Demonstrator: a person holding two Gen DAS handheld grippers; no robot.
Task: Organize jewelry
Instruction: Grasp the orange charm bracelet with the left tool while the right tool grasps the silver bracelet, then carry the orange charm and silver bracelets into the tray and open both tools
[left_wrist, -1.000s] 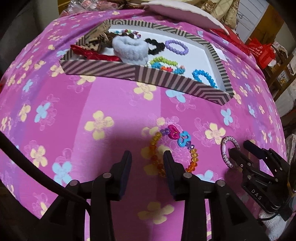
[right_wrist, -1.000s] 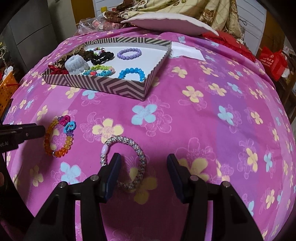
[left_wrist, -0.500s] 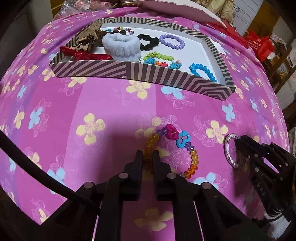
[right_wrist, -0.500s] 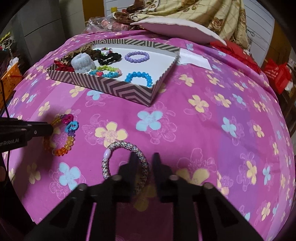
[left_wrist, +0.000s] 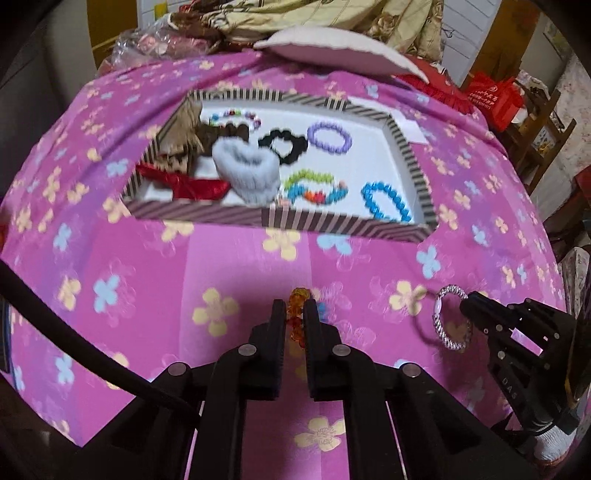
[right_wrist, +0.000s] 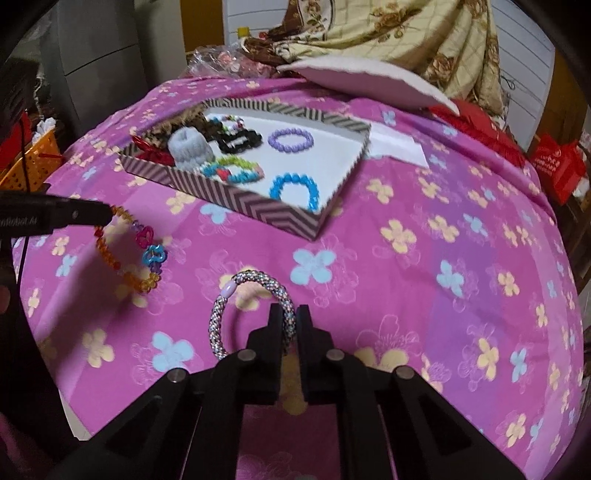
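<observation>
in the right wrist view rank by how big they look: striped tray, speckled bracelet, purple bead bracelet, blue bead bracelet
1. striped tray
2. speckled bracelet, held by the right gripper; nearness to the camera inflates it
3. blue bead bracelet and purple bead bracelet: too alike to rank.

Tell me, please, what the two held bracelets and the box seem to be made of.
Orange bracelet in the left claw: clear, glossy beads, probably plastic or glass. Speckled bracelet in the right claw: tiny beads woven like a rope, slightly shiny. Box: apparently cardboard, matte, with a striped print.
</observation>
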